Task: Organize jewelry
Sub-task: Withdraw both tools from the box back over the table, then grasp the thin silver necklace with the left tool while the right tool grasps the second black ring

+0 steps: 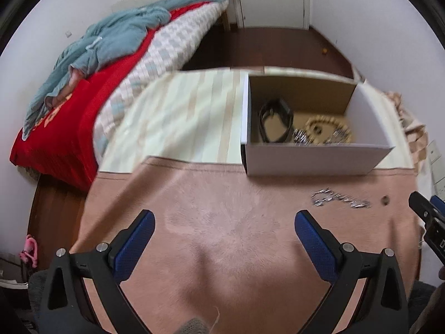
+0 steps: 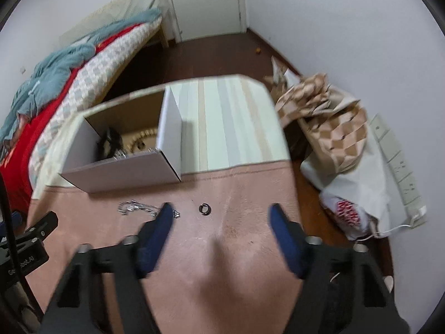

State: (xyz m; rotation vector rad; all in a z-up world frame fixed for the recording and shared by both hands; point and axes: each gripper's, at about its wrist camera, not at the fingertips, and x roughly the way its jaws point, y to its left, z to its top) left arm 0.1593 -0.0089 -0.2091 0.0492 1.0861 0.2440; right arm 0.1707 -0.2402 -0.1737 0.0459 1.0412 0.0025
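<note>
Left tool [image 1: 224, 220] spread wide, nothing between its blue pads, hovering over the pink cloth [image 1: 222, 194] on the tabletop. Right tool [image 2: 221, 211] spread too, empty, its left pad just over the end of a silver chain [image 2: 139, 208]. A small dark ring [image 2: 205, 209] lies on the cloth between the right tool's pads. Beyond, the white box [image 2: 122, 171] sits open, holding a black band [image 1: 275, 121], a beaded bracelet [image 1: 325, 128] and more silver pieces.

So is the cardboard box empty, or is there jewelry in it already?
Not empty. The open cardboard box holds a black band, a beaded bracelet and something silvery. A silver chain and small ring lie outside.
</note>
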